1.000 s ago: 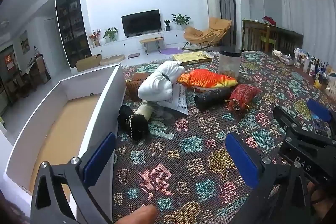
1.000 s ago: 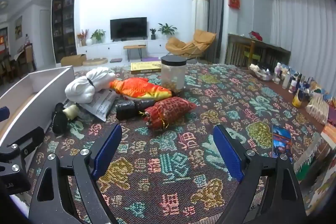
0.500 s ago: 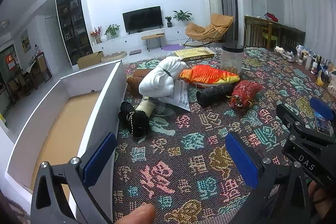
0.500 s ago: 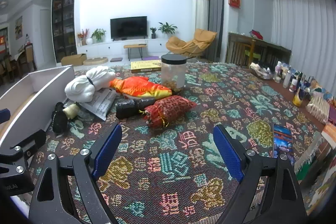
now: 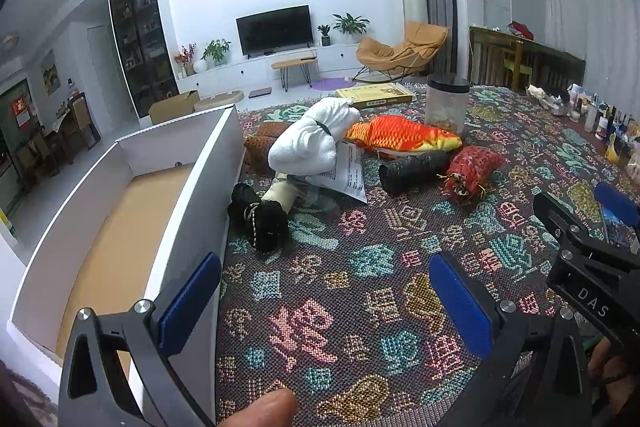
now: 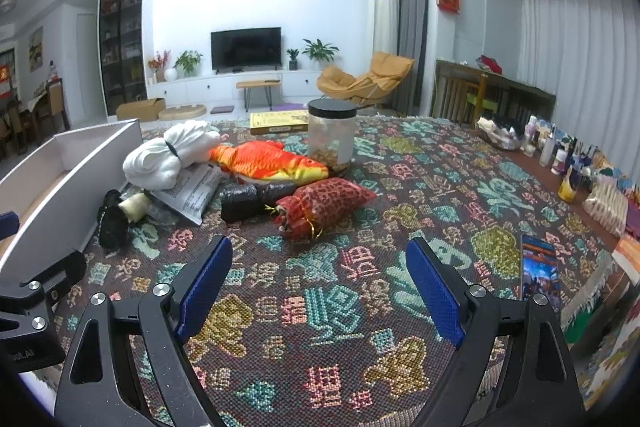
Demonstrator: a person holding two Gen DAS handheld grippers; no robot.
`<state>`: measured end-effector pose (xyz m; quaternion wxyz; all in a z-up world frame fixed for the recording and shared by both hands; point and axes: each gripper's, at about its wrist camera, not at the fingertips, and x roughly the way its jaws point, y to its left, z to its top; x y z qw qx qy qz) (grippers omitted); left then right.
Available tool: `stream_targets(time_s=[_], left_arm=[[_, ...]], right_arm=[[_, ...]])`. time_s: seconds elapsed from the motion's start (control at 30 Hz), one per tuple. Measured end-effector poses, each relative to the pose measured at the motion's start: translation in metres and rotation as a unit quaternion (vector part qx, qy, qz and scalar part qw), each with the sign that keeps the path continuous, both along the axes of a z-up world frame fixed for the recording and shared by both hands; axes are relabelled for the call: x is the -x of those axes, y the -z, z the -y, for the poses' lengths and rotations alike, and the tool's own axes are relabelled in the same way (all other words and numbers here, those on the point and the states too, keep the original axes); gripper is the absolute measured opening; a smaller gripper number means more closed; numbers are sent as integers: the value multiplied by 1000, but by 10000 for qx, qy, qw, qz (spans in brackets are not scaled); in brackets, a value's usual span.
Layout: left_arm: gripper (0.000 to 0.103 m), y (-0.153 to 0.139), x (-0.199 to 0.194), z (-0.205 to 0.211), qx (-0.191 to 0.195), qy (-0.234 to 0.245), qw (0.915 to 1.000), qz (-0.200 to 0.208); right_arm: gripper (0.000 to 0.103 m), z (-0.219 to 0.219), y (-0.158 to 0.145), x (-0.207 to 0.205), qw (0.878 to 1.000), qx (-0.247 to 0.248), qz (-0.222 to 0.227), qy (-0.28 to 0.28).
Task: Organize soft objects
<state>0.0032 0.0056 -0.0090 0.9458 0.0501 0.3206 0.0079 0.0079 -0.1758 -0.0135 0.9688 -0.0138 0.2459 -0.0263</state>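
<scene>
On the patterned woven bench point(image 6: 360, 307), the red leopard-print cloth pouch point(image 6: 324, 205) lies ahead of the right gripper point(image 6: 320, 291), long axis slanting up-right; left gripper point(image 5: 324, 303) sits farther. Both fingers spread, empty.

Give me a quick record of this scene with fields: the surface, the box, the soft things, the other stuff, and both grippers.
surface: patterned cloth
box: white box, open top, at the cloth's left edge
soft things: white bundle, fish toy, red pouch, black roll, black bundle
other: printed sheet, lidded jar
left gripper: open, holds nothing
right gripper: open, holds nothing
</scene>
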Motion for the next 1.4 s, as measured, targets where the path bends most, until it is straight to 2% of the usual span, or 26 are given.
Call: stream_targets(time_s=[1.4], left_arm=[[103,9,-2,-2,-26,-11,9999,-117]], right_arm=[[91,4,4,2,10000,-12,-44,11]])
